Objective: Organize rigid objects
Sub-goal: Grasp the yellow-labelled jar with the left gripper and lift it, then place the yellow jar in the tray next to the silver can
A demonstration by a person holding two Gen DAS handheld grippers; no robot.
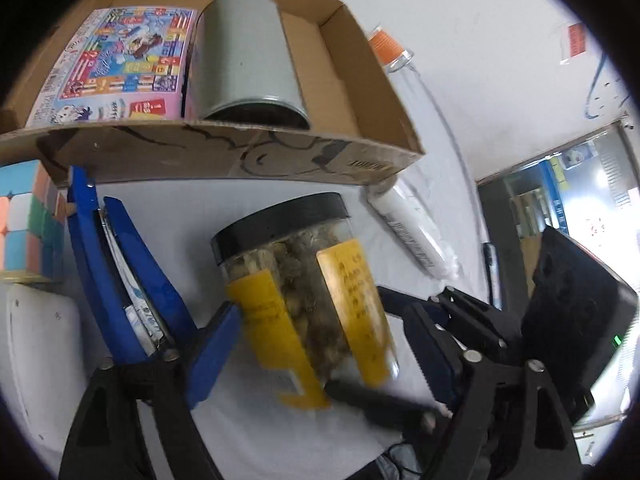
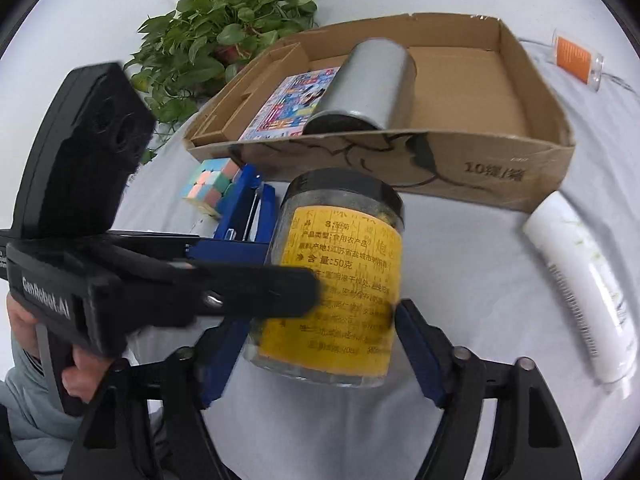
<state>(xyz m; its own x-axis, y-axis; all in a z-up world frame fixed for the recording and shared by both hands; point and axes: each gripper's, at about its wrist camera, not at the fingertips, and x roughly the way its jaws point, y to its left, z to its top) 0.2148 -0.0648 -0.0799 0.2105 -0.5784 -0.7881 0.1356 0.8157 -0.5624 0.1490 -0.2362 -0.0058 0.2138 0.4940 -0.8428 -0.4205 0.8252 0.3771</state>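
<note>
A: Right gripper [image 2: 320,344] status?
B: Jaws clamped on the clear plastic jar w/ black lid & yellow label [image 2: 336,280], tilted, lifted just in front of the brown cardboard box [image 2: 500,172].
A: Left gripper [image 1: 160,276]?
B: Jaws narrow, pinching a thin white packet [image 1: 136,300], near the pastel puzzle cube [image 1: 28,232].
A: In the box?
B: Grey metal can [image 2: 368,84] on its side, touching the colourful flat printed box [image 2: 292,104].

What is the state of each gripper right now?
Left gripper: around the jar; whether it grips cannot be told.
Right gripper: closed on the jar.
</note>
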